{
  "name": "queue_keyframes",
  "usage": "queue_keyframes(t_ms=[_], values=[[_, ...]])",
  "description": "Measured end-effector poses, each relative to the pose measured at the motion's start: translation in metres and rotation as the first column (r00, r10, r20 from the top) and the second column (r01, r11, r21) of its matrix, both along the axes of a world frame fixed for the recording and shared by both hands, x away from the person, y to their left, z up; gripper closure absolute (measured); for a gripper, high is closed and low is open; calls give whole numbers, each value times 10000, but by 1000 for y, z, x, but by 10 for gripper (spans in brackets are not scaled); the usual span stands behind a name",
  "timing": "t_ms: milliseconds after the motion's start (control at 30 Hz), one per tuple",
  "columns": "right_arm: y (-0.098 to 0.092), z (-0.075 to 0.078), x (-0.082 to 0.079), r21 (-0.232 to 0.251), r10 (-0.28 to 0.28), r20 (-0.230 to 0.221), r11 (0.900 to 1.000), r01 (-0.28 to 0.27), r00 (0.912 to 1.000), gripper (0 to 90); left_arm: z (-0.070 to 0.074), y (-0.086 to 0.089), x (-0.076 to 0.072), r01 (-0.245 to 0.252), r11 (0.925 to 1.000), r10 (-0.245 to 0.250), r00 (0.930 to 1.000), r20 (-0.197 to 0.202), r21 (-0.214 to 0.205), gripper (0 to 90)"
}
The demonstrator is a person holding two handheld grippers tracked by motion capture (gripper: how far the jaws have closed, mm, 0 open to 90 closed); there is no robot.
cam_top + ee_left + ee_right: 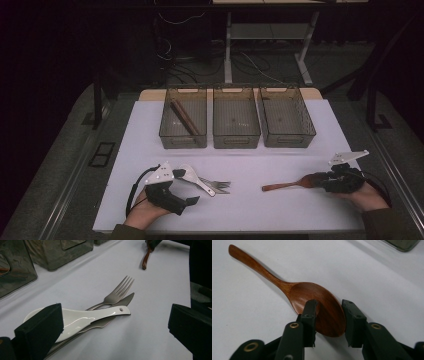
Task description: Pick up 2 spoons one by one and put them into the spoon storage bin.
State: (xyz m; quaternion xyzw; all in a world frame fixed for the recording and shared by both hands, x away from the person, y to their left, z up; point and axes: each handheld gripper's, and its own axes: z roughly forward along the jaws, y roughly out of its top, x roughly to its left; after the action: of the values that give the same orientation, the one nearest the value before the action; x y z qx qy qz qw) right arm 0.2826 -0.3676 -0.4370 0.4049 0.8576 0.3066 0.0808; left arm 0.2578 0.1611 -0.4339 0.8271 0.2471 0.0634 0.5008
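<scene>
A brown wooden spoon (312, 293) lies on the white table, handle pointing away from my right gripper (329, 312). Its two jaws press on either side of the spoon's bowl, so it is shut on the spoon. In the high view this right gripper (316, 180) rests at the right with the wooden spoon (282, 186) pointing left. My left gripper (113, 325) stands wide open around a small pile: a white ceramic spoon (82, 318) on top of a metal fork (120, 291) and a knife (126, 298). The white spoon's bowl lies by the left jaw; no pad presses on it.
Three clear plastic bins stand in a row at the back: the left bin (167, 131) holds brown wooden sticks (184, 117), the middle bin (236, 137) and the right bin (287, 137) look bare. The table's front edge runs just below both hands.
</scene>
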Motion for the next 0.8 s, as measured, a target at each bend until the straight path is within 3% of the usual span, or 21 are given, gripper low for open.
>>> queue_keyframes(t_ms=[467, 800], values=[[3, 4, -1, 556, 887, -126, 9946, -879, 9960, 830, 1, 0, 0, 5, 10000, -5, 10000, 20, -7, 0], [9, 7, 0, 821, 951, 236, 9919, -968, 9952, 833, 0, 0, 0, 29, 10000, -29, 10000, 6, -26, 0]])
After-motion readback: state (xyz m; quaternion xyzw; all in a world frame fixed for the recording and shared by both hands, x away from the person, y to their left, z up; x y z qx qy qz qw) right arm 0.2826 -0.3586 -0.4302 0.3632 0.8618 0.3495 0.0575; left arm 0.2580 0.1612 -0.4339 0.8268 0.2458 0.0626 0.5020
